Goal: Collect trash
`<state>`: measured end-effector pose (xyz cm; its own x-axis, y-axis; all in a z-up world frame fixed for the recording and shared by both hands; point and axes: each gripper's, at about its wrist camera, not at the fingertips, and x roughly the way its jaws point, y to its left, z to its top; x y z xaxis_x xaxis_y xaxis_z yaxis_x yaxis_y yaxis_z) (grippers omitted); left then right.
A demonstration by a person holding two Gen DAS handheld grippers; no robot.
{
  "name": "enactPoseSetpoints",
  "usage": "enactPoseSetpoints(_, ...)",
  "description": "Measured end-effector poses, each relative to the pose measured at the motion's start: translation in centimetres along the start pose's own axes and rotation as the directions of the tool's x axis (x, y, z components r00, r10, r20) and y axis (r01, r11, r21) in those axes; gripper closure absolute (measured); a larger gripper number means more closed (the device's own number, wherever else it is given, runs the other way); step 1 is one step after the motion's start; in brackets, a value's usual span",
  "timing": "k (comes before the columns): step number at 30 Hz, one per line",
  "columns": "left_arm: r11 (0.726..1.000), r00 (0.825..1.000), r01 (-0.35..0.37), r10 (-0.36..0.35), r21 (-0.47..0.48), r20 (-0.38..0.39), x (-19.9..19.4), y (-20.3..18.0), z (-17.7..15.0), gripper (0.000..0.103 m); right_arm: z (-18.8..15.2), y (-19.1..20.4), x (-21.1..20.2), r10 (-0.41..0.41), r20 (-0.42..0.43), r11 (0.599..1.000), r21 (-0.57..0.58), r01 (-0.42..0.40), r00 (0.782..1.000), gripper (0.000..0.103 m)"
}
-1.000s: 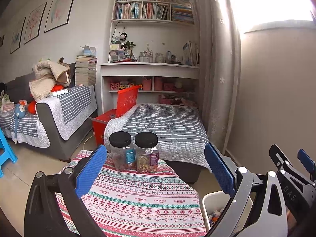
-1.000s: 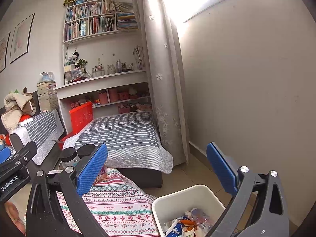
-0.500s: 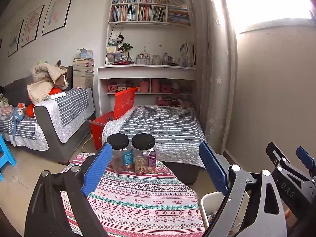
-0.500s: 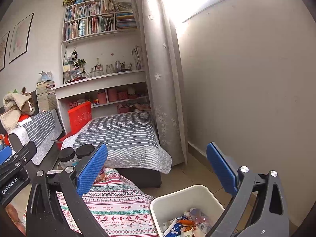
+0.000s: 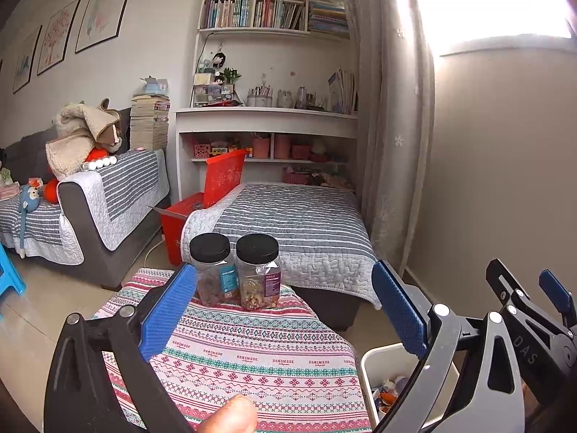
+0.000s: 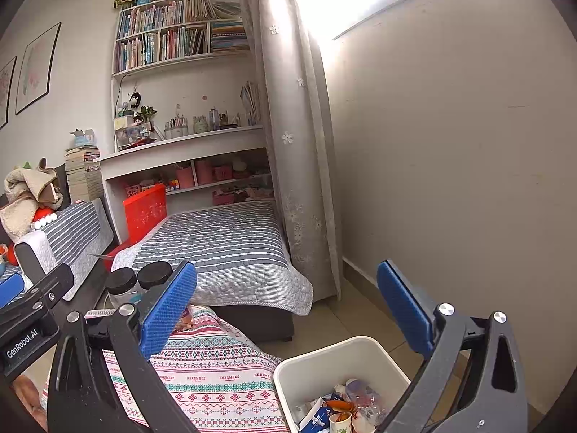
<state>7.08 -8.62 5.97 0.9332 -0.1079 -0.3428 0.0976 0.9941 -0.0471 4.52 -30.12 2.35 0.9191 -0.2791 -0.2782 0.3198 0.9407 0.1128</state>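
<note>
A white trash bin [image 6: 317,364] stands on the floor right of the table, with wrappers, a paper cup and other trash [image 6: 342,407] inside; it also shows in the left wrist view [image 5: 375,364]. My left gripper [image 5: 285,310] is open and empty above the patterned tablecloth [image 5: 252,357]. My right gripper [image 6: 288,306] is open and empty, held above the bin and the table's right edge. The right gripper also appears at the right edge of the left wrist view [image 5: 533,310].
Two black-lidded jars [image 5: 234,270] stand at the table's far edge. A grey striped ottoman bed [image 5: 288,223], a sofa [image 5: 90,209], a red box [image 5: 202,209] and a bookshelf [image 5: 270,115] lie beyond. A wall [image 6: 450,180] is close on the right.
Both grippers stay open and empty. The left wrist view has drifted slightly, and a fingertip now shows at its bottom edge. The right view has barely shifted.
</note>
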Motion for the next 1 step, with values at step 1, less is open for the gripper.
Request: enactPoseSetpoints(1, 1.000, 1.000, 0.001, -0.001, 0.000, 0.001, 0.00, -0.02, -0.02, 0.007, 0.00, 0.01, -0.01, -0.001, 0.001, 1.000, -0.001, 0.001, 1.000, 0.007)
